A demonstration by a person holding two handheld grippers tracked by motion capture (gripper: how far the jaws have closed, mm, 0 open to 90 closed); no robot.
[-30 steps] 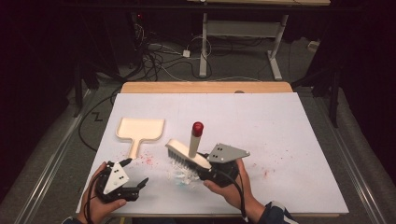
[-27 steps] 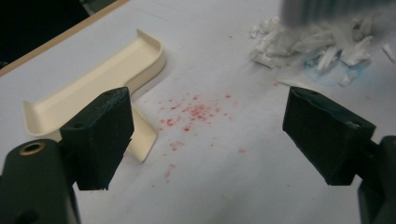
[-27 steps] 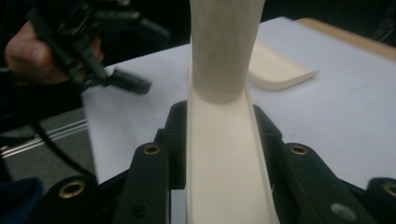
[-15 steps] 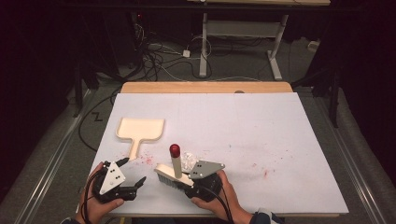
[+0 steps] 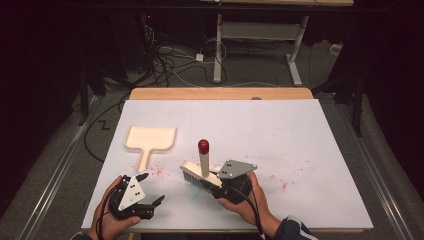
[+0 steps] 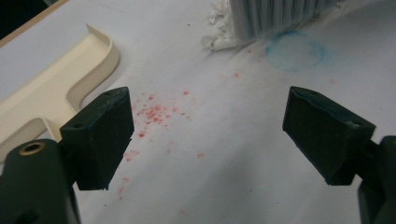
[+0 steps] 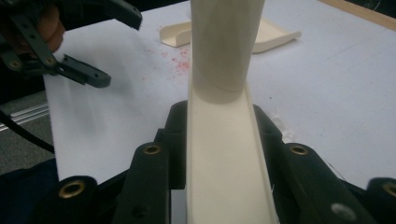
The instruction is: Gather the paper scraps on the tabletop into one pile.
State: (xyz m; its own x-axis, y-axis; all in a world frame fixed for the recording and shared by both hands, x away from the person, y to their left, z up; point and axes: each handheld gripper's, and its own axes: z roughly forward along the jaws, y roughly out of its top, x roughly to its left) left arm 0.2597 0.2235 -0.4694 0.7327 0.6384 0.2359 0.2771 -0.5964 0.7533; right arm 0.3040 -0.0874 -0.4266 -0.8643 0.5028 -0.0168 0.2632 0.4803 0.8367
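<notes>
Both black grippers, left gripper (image 5: 150,191) and right gripper (image 5: 216,182), carry grey three-cornered plates, brass-ringed screw holes and black cables.

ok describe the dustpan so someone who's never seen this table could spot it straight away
Start from the white sheet covering the table and look at its left half. The dustpan lies flat there, cream-coloured, its short handle pointing toward the person. Unlike the brush beside it, it has no bristles or red-tipped upright handle, and no gripper touches it.

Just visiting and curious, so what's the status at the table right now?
Right gripper shut on brush, bristles down. Left gripper open, fingers empty. Dustpan lies untouched. Red crumbs scattered between.
</notes>
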